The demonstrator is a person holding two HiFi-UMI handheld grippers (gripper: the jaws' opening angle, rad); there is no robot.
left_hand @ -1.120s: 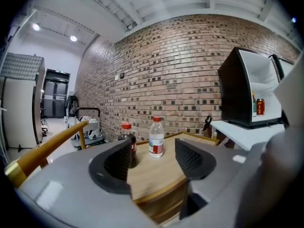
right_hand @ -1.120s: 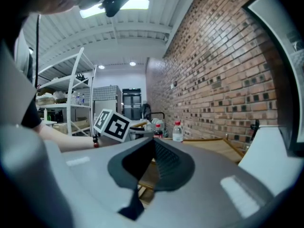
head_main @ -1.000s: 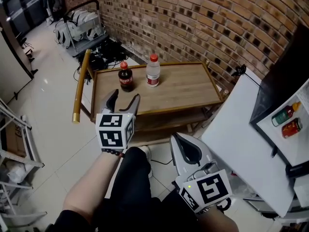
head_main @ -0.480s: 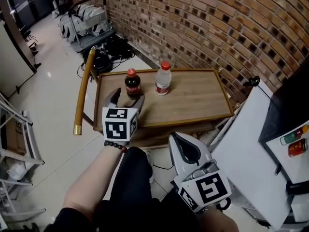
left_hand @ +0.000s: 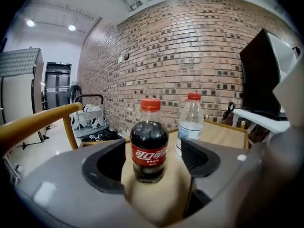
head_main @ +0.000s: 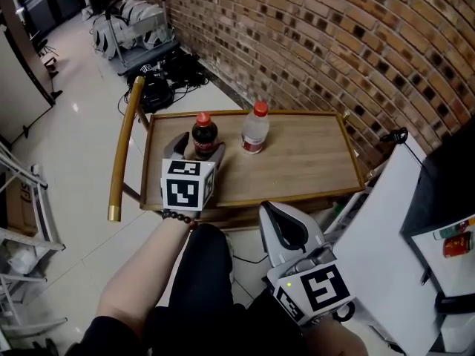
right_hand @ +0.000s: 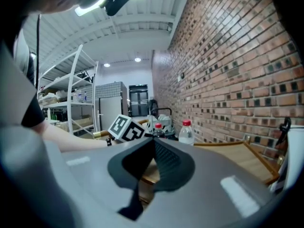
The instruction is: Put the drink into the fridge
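Note:
A cola bottle (head_main: 205, 133) with a red cap stands upright on the wooden cart top (head_main: 304, 162), with a clear water bottle (head_main: 254, 128) just to its right. My left gripper (head_main: 197, 149) is open at the cart's near left. Its jaws reach to either side of the cola bottle (left_hand: 149, 141) without touching it. In the left gripper view the water bottle (left_hand: 191, 122) stands behind and to the right. My right gripper (head_main: 286, 230) hangs low in front of the cart, shut and empty, its pads (right_hand: 159, 158) meeting.
The cart's yellow handle bar (head_main: 122, 150) runs along its left side. The open white fridge door (head_main: 371, 236) stands at the right, with cans on a door shelf (head_main: 454, 242). A brick wall (head_main: 334, 43) backs the cart. A trolley with bags (head_main: 137, 21) stands far left.
My left gripper has moved forward onto the cart until its jaws flank the cola bottle. The head view has shifted towards the cart. The right gripper has stayed in place.

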